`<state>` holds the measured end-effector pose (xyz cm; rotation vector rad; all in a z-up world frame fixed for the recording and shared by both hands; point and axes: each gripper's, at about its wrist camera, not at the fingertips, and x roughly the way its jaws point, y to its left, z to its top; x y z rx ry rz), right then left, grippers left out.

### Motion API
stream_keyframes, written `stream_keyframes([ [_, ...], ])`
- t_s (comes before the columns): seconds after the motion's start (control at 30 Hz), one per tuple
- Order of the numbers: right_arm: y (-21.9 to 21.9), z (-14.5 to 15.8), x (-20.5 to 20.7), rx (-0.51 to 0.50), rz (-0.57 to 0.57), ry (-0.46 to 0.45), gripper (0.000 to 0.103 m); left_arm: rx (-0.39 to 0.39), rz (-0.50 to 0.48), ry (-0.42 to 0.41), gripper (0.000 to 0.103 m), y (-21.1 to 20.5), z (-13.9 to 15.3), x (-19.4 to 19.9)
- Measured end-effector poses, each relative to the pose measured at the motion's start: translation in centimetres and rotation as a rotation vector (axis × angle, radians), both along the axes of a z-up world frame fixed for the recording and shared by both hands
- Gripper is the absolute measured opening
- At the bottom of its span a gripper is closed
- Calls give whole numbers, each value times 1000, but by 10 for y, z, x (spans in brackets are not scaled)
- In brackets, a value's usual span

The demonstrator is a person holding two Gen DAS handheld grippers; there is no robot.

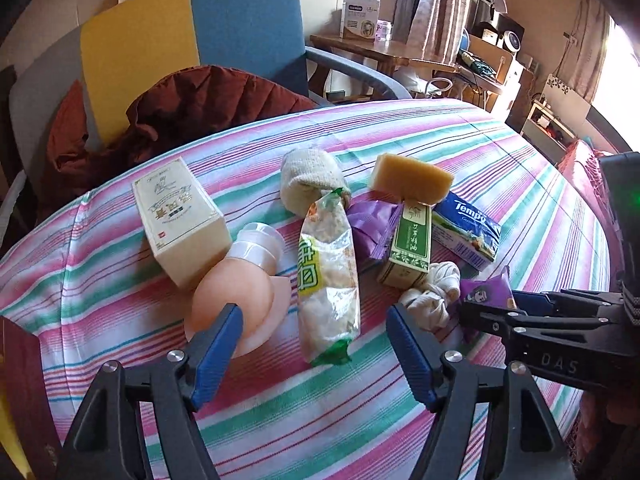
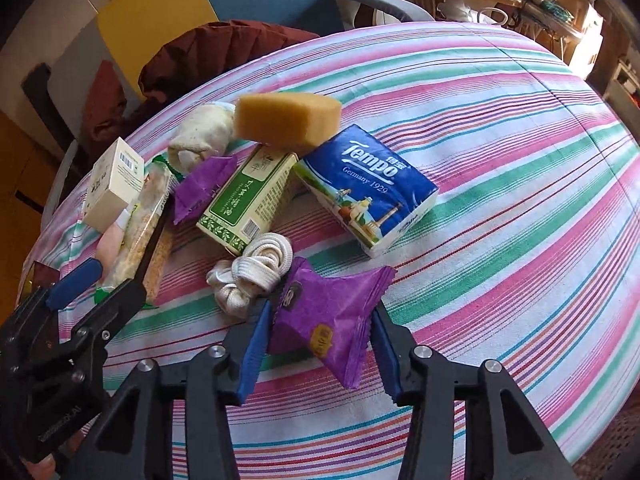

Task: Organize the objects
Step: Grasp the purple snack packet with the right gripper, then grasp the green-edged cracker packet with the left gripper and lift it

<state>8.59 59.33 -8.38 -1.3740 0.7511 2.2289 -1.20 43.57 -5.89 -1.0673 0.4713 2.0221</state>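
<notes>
A pile of small goods lies on the striped table (image 1: 280,420). My left gripper (image 1: 314,344) is open, its fingers either side of the near end of a clear green-printed snack bag (image 1: 328,280), with a pink round bottle (image 1: 232,300) by its left finger. My right gripper (image 2: 320,344) is open around a purple snack packet (image 2: 324,316), which lies between its blue pads; contact is unclear. It also shows in the left wrist view (image 1: 486,292). A knotted white cord (image 2: 252,272) lies just left of the packet.
A cream box (image 1: 180,216), rolled beige cloth (image 1: 312,180), yellow sponge (image 2: 288,118), green box (image 2: 248,196), blue Tempo tissue pack (image 2: 364,188) and second purple packet (image 2: 200,188) crowd the far side. A blue chair (image 1: 244,28) with a brown jacket (image 1: 208,100) stands behind.
</notes>
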Motion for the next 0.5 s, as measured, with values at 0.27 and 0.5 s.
stream_keyframes([
  [0.27,5,6,5,-18,-29,38,41,-65,-43,89,75,24,-11,6],
  [0.5,12,5,9,-41,-49,47,41,-64,-107,156,33,15,-17,18],
])
